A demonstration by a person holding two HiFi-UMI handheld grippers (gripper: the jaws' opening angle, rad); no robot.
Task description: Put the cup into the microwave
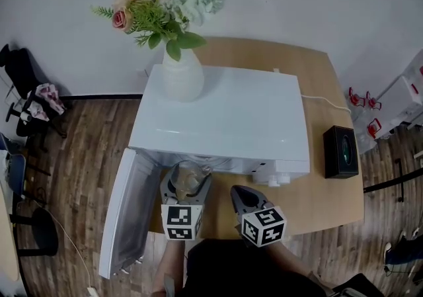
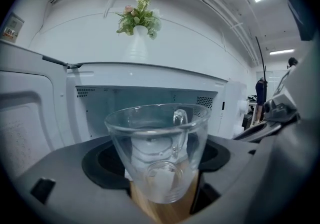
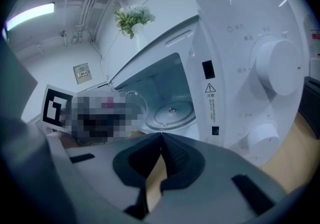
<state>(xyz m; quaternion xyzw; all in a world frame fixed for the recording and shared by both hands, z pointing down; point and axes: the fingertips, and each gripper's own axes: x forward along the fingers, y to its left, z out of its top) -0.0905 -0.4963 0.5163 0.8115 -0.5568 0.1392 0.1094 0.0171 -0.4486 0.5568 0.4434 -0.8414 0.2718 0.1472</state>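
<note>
Left claw (image 1: 187,182) grips glass cup (image 2: 159,153) before open microwave (image 1: 221,117); right claw (image 3: 161,140) closed, seemingly empty

Grey left tool (image 1: 188,175) and grey right tool (image 1: 242,194) carry black-and-white marker cubes (image 1: 182,221); clothing (image 1: 231,269) looks black, perhaps.

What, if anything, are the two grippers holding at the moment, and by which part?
The left gripper holds the glass cup, its jaws pressing the lower side walls; the handle is on the far side. The right gripper is shut on nothing.

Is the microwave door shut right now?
No, the microwave door stands swung open at the left, and the turntable shows inside.
</note>
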